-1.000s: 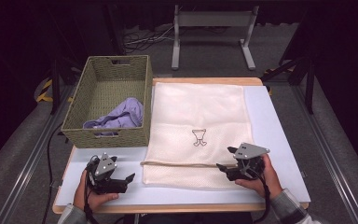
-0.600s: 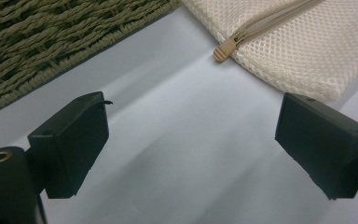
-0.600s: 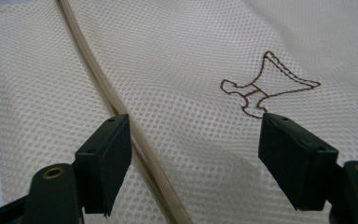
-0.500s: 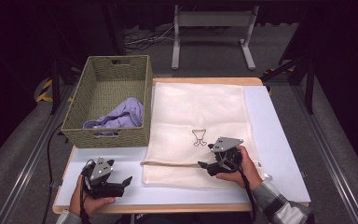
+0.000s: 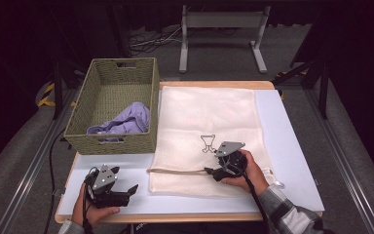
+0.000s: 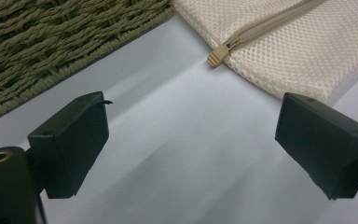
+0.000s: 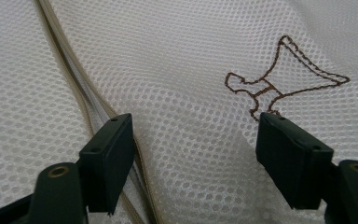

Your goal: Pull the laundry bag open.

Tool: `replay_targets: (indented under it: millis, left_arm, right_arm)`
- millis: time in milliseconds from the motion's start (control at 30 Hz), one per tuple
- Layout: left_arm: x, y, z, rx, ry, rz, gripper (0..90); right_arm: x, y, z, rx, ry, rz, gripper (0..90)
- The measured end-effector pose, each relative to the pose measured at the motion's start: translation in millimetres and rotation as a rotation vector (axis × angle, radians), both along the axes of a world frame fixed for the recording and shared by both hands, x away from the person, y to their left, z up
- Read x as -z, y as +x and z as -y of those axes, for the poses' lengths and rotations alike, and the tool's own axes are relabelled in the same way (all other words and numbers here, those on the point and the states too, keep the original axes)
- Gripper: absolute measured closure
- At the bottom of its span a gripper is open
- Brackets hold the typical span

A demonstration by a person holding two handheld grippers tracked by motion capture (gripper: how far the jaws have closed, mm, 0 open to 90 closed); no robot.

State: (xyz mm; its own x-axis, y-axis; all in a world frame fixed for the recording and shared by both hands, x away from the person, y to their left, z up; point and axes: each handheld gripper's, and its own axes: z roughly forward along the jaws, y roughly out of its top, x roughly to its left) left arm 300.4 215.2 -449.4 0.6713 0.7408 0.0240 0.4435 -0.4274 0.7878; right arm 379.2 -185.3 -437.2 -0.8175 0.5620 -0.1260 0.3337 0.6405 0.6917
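Note:
A cream mesh laundry bag [image 5: 209,122] lies flat on the white table [image 5: 292,146], its zipper [image 5: 180,171] running along the near edge. My right gripper [image 5: 209,171] rests low over the bag beside the zipper and just below the brown stitched emblem [image 7: 284,79]. Its jaws are open and have just been closing a little; mesh lies under the gap, with no pad pressing on it. My left gripper [image 5: 131,190] sits open on bare table at the near left. In the left gripper view, the zipper's end tab [image 6: 218,53] lies ahead of those jaws, apart from them.
A green woven basket [image 5: 112,141] stands at the far left of the table, with a purple garment [image 5: 126,122] inside. Its near wall is close to the left gripper. A metal stand [image 5: 221,29] and cables are on the floor beyond the table.
My right gripper has moved leftward along the bag's near edge toward the zipper and now sits lower. The left gripper has stayed where it was.

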Motion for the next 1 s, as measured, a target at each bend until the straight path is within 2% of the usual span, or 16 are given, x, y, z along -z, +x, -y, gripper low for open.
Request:
replay_targets:
  millis: [67,100,133,300,367,433,567,733,833,933,1000]
  left_arm:
    - [0.0,-0.5,-0.7,0.000,-0.003,0.003,10.4]
    - [-0.2,-1.3,-1.0,0.000,-0.008,0.001,10.3]
    - [-0.2,-1.3,-1.0,0.000,-0.008,0.001,10.3]
    - [-1.9,-3.2,-2.5,-0.005,-0.021,0.021,10.4]
    - [-1.8,-3.3,-2.0,0.000,-0.020,0.019,10.3]
    - [-1.8,-3.3,-1.8,0.003,-0.023,0.019,10.4]
    - [-2.1,-3.5,-2.1,0.007,-0.032,0.021,10.4]
    - [-1.5,-3.2,-1.7,0.008,-0.023,0.020,10.4]
    - [-1.4,-2.4,-1.6,0.013,-0.020,0.022,10.5]
    - [-1.3,-2.5,-1.8,0.011,-0.021,0.019,10.5]
    - [-1.3,-2.4,-1.9,0.010,-0.017,0.019,10.5]
  right_arm:
    - [0.1,0.2,-0.7,-0.012,-0.007,-0.003,35.3]
    - [0.7,0.1,-1.0,-0.025,-0.004,-0.017,41.8]
    - [0.7,0.1,-1.0,-0.025,-0.004,-0.017,41.8]
    - [0.3,0.0,-3.1,-0.099,0.000,-0.063,68.3]
    - [0.0,2.3,-2.8,-0.103,0.010,-0.094,73.7]
    - [0.0,3.1,-2.4,-0.118,0.014,-0.106,79.7]
    - [-0.2,2.7,-3.0,-0.129,0.010,-0.107,83.5]
    - [-2.2,-0.7,-4.1,-0.127,-0.013,-0.051,88.7]
    - [-2.5,-1.4,-3.6,-0.112,-0.005,-0.038,87.6]
    - [-2.1,-2.8,-3.4,-0.125,-0.007,-0.032,83.4]
    - [-3.1,-3.7,-3.1,-0.134,0.010,-0.037,80.7]
